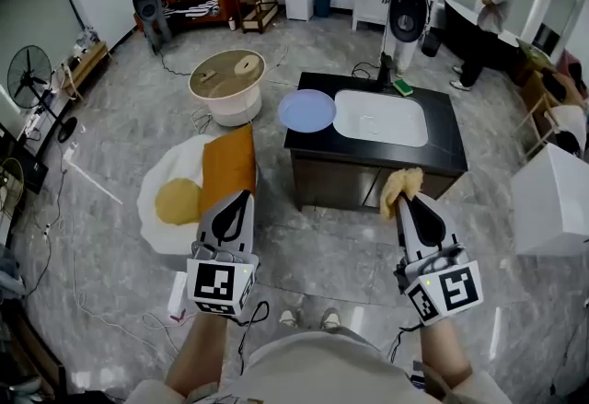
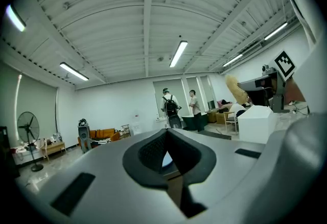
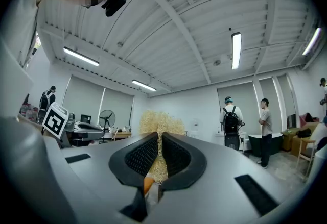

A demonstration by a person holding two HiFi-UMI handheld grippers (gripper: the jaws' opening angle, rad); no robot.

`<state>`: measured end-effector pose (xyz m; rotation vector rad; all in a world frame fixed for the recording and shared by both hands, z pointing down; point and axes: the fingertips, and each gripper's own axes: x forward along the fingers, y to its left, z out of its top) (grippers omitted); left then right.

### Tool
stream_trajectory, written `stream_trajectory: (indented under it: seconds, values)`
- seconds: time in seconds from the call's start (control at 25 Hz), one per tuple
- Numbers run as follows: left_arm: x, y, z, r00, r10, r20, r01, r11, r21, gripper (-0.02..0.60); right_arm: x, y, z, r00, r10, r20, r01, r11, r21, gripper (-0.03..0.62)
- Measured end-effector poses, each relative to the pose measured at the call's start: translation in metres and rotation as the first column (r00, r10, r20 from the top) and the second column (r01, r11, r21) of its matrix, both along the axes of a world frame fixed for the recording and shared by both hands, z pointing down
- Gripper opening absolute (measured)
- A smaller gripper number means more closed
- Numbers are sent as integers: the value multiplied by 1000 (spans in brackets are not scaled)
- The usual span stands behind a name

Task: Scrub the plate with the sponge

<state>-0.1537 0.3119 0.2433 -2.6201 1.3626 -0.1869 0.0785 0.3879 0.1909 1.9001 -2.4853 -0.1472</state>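
We haven't begun scrubbing: our right gripper (image 1: 408,202) pinches the sponge (image 1: 401,183), and the left gripper (image 1: 241,196) is pressed together, empty. Next we reach the plate (image 1: 307,110) on the counter's (image 1: 444,137) left edge.

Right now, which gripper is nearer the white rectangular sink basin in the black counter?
Right. The right gripper, clamping the yellow fibrous sponge, hangs just in front of the basin; the left gripper, shut and empty, sits farther off to its left.
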Motion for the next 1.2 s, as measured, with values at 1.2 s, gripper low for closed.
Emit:
stream_trajectory:
  seconds: [1.2]
  values:
    - [82, 5, 8, 999, -42, 9, 42, 999, 18, 18, 79, -8, 31, 997, -75, 0, 75, 997, 4, 48]
